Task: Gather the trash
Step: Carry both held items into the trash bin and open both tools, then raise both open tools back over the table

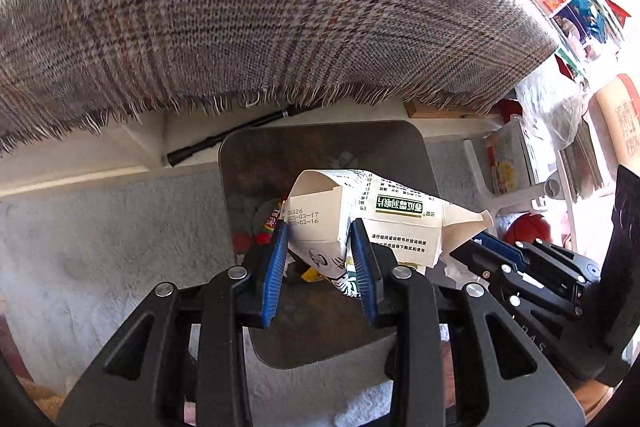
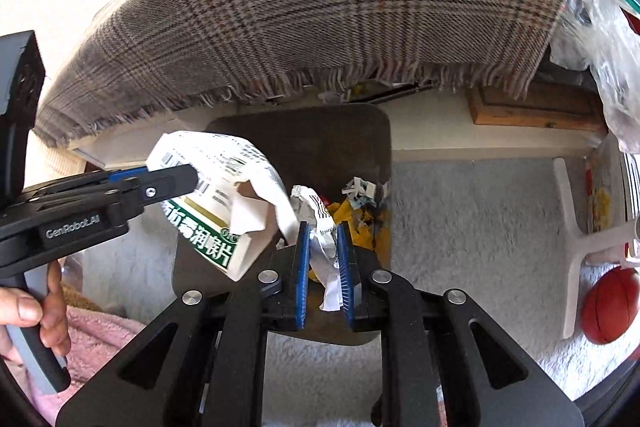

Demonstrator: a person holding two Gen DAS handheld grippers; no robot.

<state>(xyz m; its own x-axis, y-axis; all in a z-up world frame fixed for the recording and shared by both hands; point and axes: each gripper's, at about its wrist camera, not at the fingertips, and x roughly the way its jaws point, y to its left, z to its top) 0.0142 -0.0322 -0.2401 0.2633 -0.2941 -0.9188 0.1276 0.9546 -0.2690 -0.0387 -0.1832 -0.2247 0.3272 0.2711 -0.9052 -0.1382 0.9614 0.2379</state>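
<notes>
Over the dark bin (image 1: 320, 147) that stands on the grey carpet (image 1: 100, 227), just below the fringed edge of a plaid cloth (image 1: 240, 7), both grippers hang with trash in their grasp. Scraps already lie inside the bin: yellow wrapper pieces (image 2: 360, 219), torn paper and something red, so part of the collecting looks done. What is left, by my judgement, is to let these two pieces fall in; whether more trash waits elsewhere the views do not show. On the left, the left gripper (image 1: 320, 259) has its blue pads partly apart and pressed on the end of a crushed white medicine carton (image 1: 380, 215) with green print, which juts out to the right above the bin's opening. Beside it, the right gripper (image 2: 324, 267) has its pads nearly together, pinching a crumpled white paper scrap (image 2: 324, 247) directly over the bin. Both tools point steeply downward, side by side and close. A person's hand (image 2: 32, 311) wraps the left tool's handle in the right wrist view.
</notes>
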